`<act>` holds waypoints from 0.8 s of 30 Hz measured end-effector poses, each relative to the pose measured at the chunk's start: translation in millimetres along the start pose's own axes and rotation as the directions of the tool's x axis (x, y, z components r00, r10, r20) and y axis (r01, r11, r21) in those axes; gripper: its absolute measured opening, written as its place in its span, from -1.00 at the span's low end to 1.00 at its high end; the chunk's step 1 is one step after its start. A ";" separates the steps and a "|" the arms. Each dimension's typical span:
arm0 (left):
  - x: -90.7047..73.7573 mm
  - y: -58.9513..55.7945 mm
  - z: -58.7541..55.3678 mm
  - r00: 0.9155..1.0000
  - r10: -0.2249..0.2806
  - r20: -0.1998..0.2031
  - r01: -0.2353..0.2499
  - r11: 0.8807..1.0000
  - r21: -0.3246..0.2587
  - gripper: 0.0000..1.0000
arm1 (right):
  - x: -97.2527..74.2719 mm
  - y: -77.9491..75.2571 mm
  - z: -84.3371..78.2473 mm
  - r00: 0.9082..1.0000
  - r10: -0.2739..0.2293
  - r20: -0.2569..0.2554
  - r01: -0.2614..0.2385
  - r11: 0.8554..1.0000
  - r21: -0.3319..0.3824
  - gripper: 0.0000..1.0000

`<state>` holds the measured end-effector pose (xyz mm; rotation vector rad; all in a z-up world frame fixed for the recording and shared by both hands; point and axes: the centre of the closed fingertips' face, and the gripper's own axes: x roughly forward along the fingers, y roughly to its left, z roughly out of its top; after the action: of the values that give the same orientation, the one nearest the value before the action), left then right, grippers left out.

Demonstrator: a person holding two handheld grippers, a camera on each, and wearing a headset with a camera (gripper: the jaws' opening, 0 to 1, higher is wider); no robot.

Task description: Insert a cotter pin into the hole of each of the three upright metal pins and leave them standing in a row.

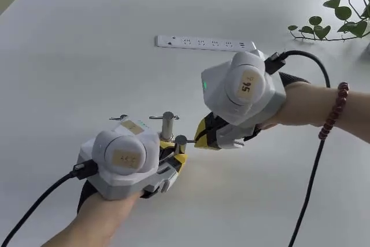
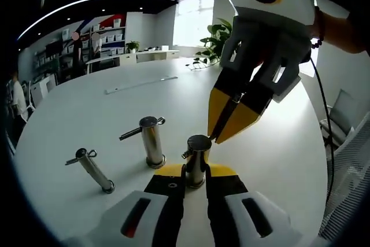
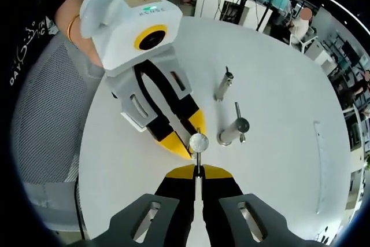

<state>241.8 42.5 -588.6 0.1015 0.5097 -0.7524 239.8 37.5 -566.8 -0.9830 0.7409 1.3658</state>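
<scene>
Steel pin (image 2: pixel 197 160) clamped in left gripper (image 2: pixel 196 173) fingers (image 2: pixel 167 172) | right gripper (image 2: pixel 217 137) pinches cotter pin (image 3: pixel 198 159) | casing (image 3: pixel 139 24): KENSE

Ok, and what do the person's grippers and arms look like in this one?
Both the left gripper and right gripper have rounded pale grey housings, black jaws tipped yellow, a tan sticker on top and a black cable at the back. The right one shows a small green light. Both forearms are bare; a dark red bead bracelet circles the right wrist.

Pins (image 2: pixel 151 143) stand in a row before the power strip (image 1: pixel 205 43).
</scene>
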 end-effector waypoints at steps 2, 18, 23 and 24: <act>0.3 0.2 -0.3 1.000 0.005 0.001 -0.005 1.000 -0.007 -0.76 | 0.2 0.3 0.8 1.000 0.004 0.001 -0.004 1.000 0.028 -1.00; 1.7 0.2 -0.4 1.000 0.025 0.014 -0.025 0.999 -0.022 -0.76 | -4.9 -6.5 9.0 0.995 -0.028 0.091 0.012 0.986 0.168 -0.89; 1.8 0.4 -0.8 1.000 0.021 0.012 -0.021 0.999 -0.032 -0.76 | -10.6 -4.8 4.3 0.995 -0.011 0.098 -0.006 0.985 0.174 -0.88; 1.7 0.2 -1.0 1.000 0.021 0.012 -0.021 0.999 -0.030 -0.76 | -10.5 -4.4 1.8 0.996 -0.015 0.090 0.000 0.987 0.161 -0.89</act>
<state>242.7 41.8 -590.3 0.0741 0.5078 -0.7238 242.9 34.8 -556.0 -0.7910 0.7651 1.3138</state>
